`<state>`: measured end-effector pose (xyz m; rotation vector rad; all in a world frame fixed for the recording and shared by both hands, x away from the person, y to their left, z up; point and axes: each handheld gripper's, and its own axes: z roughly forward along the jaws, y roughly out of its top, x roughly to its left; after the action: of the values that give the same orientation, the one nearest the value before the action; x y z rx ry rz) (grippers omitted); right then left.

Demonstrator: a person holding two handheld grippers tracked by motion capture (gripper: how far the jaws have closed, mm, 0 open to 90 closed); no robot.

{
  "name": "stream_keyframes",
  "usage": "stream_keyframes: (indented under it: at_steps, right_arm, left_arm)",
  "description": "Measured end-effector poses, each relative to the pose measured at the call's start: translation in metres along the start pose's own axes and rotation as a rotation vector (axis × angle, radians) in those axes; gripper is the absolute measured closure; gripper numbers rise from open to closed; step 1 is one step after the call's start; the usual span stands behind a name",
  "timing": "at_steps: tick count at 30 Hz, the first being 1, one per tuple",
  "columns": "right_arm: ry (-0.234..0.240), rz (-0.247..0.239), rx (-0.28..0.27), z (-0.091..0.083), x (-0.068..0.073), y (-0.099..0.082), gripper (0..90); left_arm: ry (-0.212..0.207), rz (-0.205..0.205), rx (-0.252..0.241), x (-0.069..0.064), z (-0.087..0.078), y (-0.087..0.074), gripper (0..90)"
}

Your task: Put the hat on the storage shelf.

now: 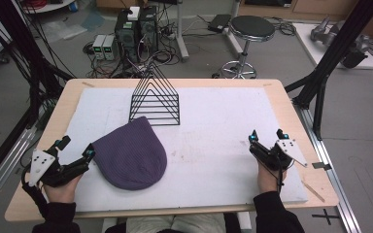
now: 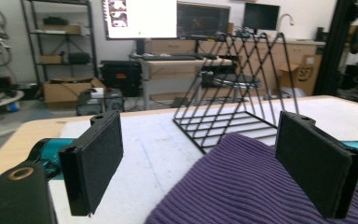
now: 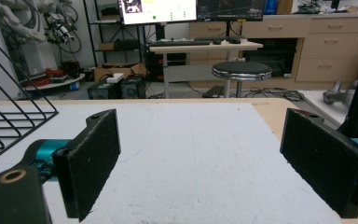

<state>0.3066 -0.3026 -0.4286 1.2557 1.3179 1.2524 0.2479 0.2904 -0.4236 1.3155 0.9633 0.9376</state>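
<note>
Jaws are seen spread wide on both grippers, and nothing is gripped by either. One wooden table (image 1: pixel 291 109) is seen, covered by one white foam mat (image 1: pixel 213 145). On the mat one purple knitted beanie (image 1: pixel 130 155) is laid flat at the near left, and one black wire rack (image 1: pixel 155 99) of triangular dividers is stood just behind it. Two grippers are counted: the left gripper (image 1: pixel 75 145) is held at the beanie's left edge, one jaw tip close against the knit, though contact cannot be made out; in the left gripper view the beanie (image 2: pixel 242 182) is cut off at the bottom edge and partly hidden by one jaw. The right gripper (image 1: pixel 266 134) is held well apart, over bare mat at the right.
</note>
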Motion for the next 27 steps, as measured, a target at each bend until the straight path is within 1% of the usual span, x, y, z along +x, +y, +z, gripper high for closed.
stream_keyframes:
  at_steps: [1,2,3,7,12,15,18,20,24,27]
  right_arm:
    - [0.001,0.002,0.0,0.0,0.0,0.0,11.2]
    - [0.002,0.0,0.0,0.0,0.0,0.0,11.2]
    - [0.003,0.005,0.004,0.0,0.001,0.0,11.2]
    - [0.003,0.003,0.008,0.0,0.001,0.0,11.2]
    - [0.007,-0.004,0.006,0.0,0.001,0.0,11.2]
    - [0.01,-0.002,0.012,0.0,0.002,0.0,11.2]
    - [0.013,-0.007,0.011,0.0,0.002,0.0,11.2]
    - [0.013,-0.009,0.009,0.0,0.002,0.0,11.2]
    - [0.012,-0.013,0.009,0.001,0.002,-0.001,11.2]
    - [0.013,-0.013,0.009,0.001,0.002,0.0,11.2]
  left_arm:
    - [-0.013,-0.003,0.001,-0.001,0.001,0.001,16.0]
    - [-0.036,-0.002,0.009,-0.003,0.002,0.002,15.8]
    - [-0.036,-0.002,0.009,-0.003,0.002,0.002,15.7]
    - [-0.075,0.006,0.027,-0.007,0.004,0.005,15.5]
    - [-0.137,0.011,0.048,-0.011,0.006,0.009,15.1]
    - [-0.171,0.029,0.07,-0.014,0.008,0.011,14.8]
    - [-0.214,0.056,0.105,-0.019,0.011,0.013,14.2]
    - [-0.241,0.068,0.125,-0.022,0.012,0.012,14.2]
    - [-0.309,0.099,0.181,-0.03,0.017,0.01,14.1]
    - [-0.345,0.119,0.208,-0.035,0.019,0.008,14.1]
